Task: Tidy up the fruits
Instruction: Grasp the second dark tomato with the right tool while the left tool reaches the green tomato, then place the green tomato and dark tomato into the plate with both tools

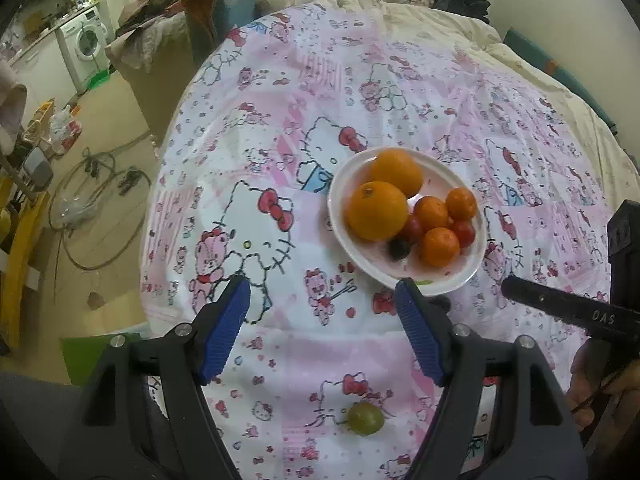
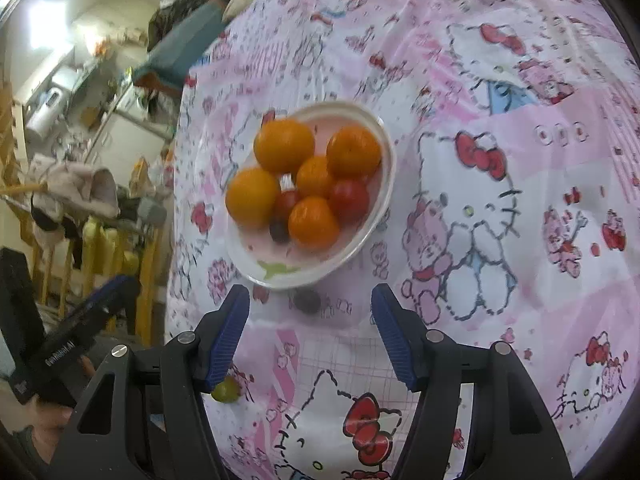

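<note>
A white plate (image 1: 440,278) (image 2: 256,250) on the pink cartoon-print cloth holds two big oranges (image 1: 376,210), three tangerines (image 1: 440,246), cherry tomatoes (image 2: 349,200) and a dark grape (image 1: 399,249). Off the plate, a green grape (image 1: 365,418) (image 2: 226,390) lies on the cloth near me. A second dark grape (image 2: 307,301) lies just in front of the plate's near rim. My left gripper (image 1: 322,296) hovers open over the cloth short of the plate, holding nothing. My right gripper (image 2: 311,292) is open above the loose dark grape, with its pads apart from it.
The cloth (image 1: 280,120) covers a bed with rumpled bedding and clothes piled at its far end (image 1: 208,4). Past its left edge is floor with cables (image 1: 92,200), a washing machine (image 1: 86,44) and yellow furniture. A hand holds the other gripper (image 1: 560,312) (image 2: 80,332).
</note>
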The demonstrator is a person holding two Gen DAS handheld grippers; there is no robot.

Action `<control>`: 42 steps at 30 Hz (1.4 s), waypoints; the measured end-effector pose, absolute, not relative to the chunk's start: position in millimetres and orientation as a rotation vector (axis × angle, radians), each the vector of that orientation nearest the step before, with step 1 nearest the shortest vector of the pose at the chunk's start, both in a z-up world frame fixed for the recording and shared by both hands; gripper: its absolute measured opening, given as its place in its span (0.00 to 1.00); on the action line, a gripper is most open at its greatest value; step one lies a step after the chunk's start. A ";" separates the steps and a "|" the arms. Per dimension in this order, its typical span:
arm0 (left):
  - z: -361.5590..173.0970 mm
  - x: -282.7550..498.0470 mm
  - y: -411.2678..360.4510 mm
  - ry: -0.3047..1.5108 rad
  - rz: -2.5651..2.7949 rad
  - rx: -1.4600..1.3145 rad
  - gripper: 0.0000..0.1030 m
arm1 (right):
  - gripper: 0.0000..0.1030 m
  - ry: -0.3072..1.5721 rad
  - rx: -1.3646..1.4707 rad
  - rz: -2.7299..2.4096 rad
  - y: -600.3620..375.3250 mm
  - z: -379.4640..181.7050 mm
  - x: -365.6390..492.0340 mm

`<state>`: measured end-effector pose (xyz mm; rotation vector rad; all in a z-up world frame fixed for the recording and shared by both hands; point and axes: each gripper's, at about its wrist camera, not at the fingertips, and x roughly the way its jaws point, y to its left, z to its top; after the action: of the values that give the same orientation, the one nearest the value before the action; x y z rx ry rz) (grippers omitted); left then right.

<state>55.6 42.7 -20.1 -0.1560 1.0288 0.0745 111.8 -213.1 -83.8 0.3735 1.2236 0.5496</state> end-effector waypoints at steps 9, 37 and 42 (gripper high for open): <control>-31.2 52.3 64.0 1.062 0.093 -0.231 0.70 | 0.60 1.279 0.293 0.578 -191.3 -106.4 111.7; -99.8 13.5 -5.6 1.373 -0.229 -0.001 0.60 | 0.24 1.201 0.136 0.573 -183.6 -91.8 100.5; -105.6 17.8 -8.9 1.397 -0.250 -0.011 0.39 | 0.24 1.182 0.194 0.551 -195.5 -82.2 105.3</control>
<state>17.8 -8.9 -105.6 -0.0114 1.3975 -0.2495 105.3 -195.5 -82.2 0.1943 1.1820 0.5505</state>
